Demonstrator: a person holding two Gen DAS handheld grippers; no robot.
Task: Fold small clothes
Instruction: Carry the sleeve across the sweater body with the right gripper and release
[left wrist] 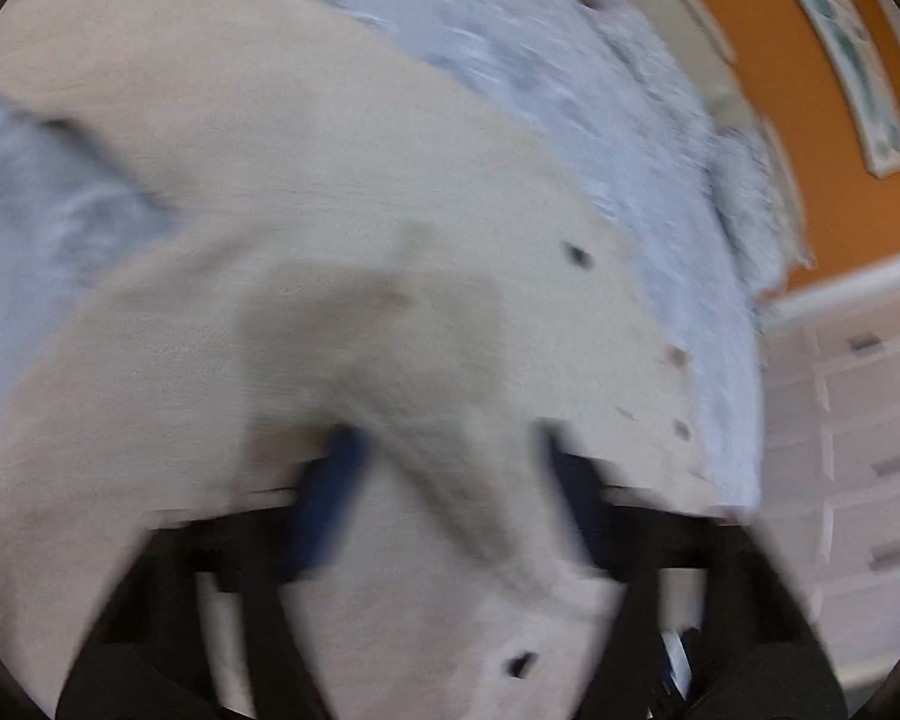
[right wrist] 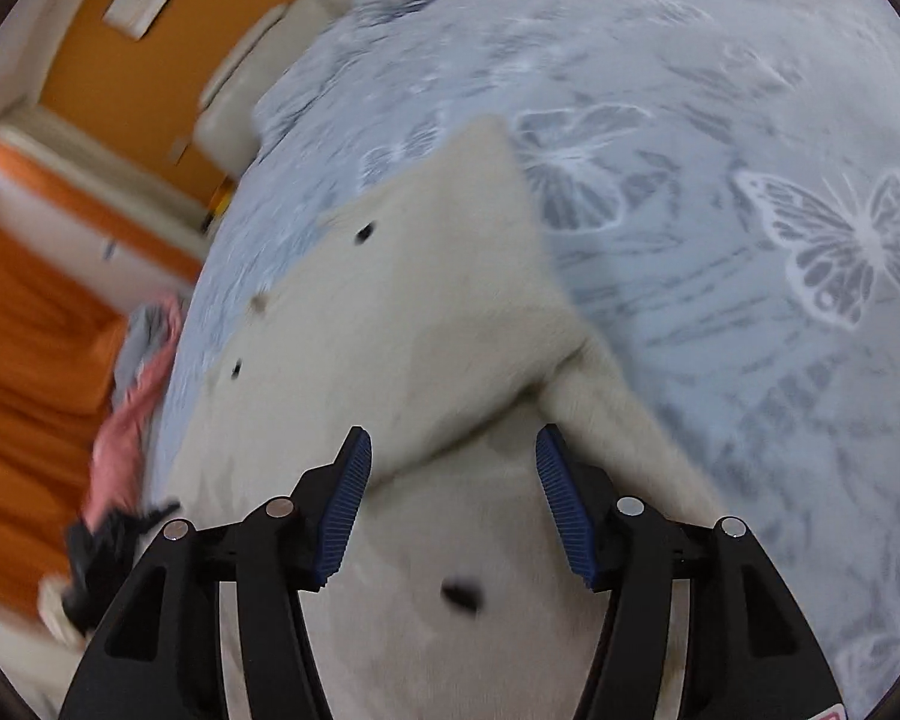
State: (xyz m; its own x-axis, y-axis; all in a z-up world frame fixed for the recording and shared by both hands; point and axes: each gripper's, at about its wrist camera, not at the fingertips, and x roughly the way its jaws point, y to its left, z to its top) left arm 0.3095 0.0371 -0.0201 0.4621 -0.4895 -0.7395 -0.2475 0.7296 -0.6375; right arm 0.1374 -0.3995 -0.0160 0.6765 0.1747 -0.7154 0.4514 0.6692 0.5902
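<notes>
Cream knit garment (right wrist: 426, 324), small, with dark buttons (right wrist: 363, 233) along 1 edge, lies spread on a bed; 1 panel is folded over and its corner points toward the headboard.

Bedspread (right wrist: 720, 192): pale blue-grey, printed with white butterflies. It carries the garment and lies bare to the right of it in the right wrist view.

Right gripper (right wrist: 453, 483): black frame, 2 blue ribbed fingers (right wrist: 345, 510). They stand wide apart above the cream knit, with the folded edge of the garment between and just ahead of the tips. No pad presses on the cloth.

Left gripper (left wrist: 444, 492): the view is heavily blurred. Its 2 blue fingers (left wrist: 324, 498) are low over the garment (left wrist: 270, 180), with a raised ridge of cream cloth running between them. They stand apart, but whether the pads pinch that ridge cannot be told.

Surroundings, left wrist view: orange wall (left wrist: 768, 90), framed picture (left wrist: 846, 54), pale cushioned headboard (left wrist: 678, 18), white drawer unit (left wrist: 858, 456) with small handles beside the bed.

Surroundings, right wrist view: orange curtain (right wrist: 24, 324) at left, with a heap of pink and grey clothing (right wrist: 132, 372) at the bed's edge, well apart from the cream garment. A dark item (right wrist: 99, 546) lies just below the heap; its kind cannot be told.
</notes>
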